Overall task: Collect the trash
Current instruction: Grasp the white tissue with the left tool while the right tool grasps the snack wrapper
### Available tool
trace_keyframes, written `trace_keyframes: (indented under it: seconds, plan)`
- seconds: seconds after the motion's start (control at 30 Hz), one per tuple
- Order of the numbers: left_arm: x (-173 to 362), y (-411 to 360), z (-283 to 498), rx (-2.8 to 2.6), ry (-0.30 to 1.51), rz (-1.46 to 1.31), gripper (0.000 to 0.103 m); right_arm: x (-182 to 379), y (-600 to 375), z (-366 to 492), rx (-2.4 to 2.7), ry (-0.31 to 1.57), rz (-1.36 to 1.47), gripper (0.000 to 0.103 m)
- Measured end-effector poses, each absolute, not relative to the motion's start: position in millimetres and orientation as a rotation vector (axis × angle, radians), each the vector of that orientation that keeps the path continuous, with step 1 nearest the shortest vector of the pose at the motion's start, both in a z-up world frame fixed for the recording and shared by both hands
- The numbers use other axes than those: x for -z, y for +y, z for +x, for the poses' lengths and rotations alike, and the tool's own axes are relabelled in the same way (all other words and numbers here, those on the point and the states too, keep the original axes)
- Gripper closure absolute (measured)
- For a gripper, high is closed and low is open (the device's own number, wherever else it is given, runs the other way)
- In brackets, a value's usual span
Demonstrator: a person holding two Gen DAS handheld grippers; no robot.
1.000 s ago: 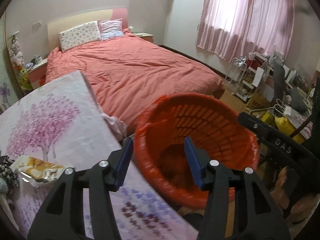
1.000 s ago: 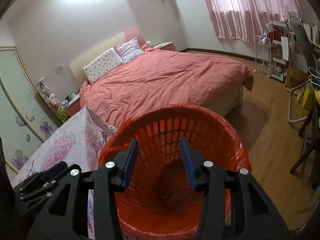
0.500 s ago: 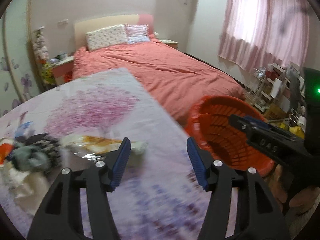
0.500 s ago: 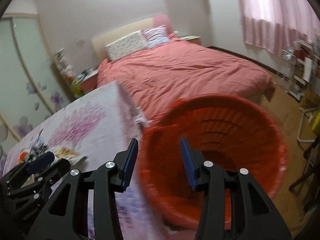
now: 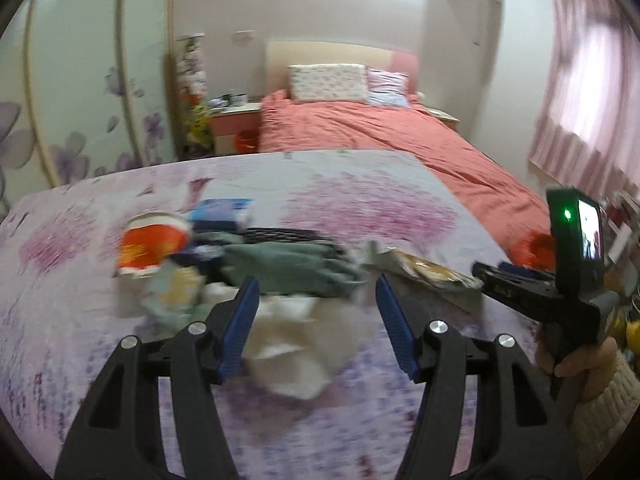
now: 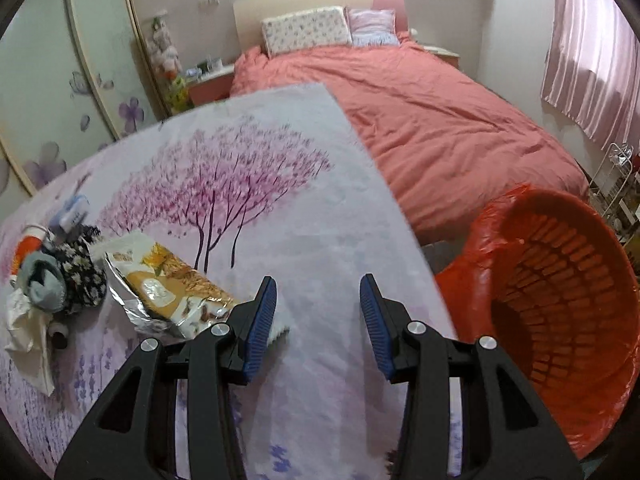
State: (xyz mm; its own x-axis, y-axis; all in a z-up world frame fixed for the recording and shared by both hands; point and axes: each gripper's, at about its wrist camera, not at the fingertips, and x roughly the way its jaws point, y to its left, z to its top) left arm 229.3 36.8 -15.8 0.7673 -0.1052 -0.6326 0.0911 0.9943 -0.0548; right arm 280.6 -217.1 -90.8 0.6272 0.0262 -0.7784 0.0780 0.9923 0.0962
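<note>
Both views have swung off the orange bin [image 6: 560, 304] and onto the tabletop [image 6: 280, 208] with its cherry-tree cloth; a second ago each hand-held gripper looked straight down into the bin. Read that as a drop-off finished and a fresh pick starting. Your left hand-held gripper [image 5: 316, 312] is spread wide and empty, now facing the litter heap: crumpled white paper [image 5: 296, 344] just ahead of the fingers, grey-green cloth [image 5: 288, 266] behind it, a red-and-white cup [image 5: 150, 246] to the left, a blue pack [image 5: 222, 210] beyond. Your right hand-held gripper [image 6: 318, 312] is likewise open, holding nothing, over bare cloth; the gold foil snack wrapper [image 6: 168, 288] lies just beside its left finger, the bin low to the right, off the tabletop's edge. White paper looks the likeliest next grab. Motion blur smears the left view. The wrapper carries print, but it is too small to read.
</note>
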Motion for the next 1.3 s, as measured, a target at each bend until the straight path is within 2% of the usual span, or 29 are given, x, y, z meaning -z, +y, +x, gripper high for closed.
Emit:
trace_keyframes:
  seconds: [0.13,0.37,0.43,0.5,0.67,0.77,0.93,1.03,1.3]
  plan:
    - [15,66,225,0.060,0.687,-0.052,0.042,85,-200,261,-0.072,0.917,0.123,0.058]
    - [16,94,218,0.034,0.695,-0.105,0.042,63,-187,241,-0.143,0.852,0.195,0.057]
    - [18,99,216,0.026,0.697,-0.110,0.042,65,-175,244,-0.154,0.862,0.172,0.049]
    - [21,104,215,0.018,0.701,-0.118,0.042,69,-162,248,-0.166,0.869,0.147,0.046]
    - [27,119,210,-0.004,0.714,-0.137,0.042,88,-138,260,-0.149,0.917,0.078,0.046]
    - [31,124,208,-0.008,0.721,-0.140,0.042,89,-135,257,-0.132,0.900,0.054,0.049]
    - [36,123,207,0.014,0.732,-0.143,0.042,88,-141,253,-0.122,0.896,0.054,0.066]
    - [37,113,206,0.046,0.733,-0.140,0.041,88,-144,249,-0.117,0.890,0.055,0.072]
    - [51,83,214,0.108,0.771,-0.112,0.041,90,-154,238,-0.095,0.875,0.058,0.074]
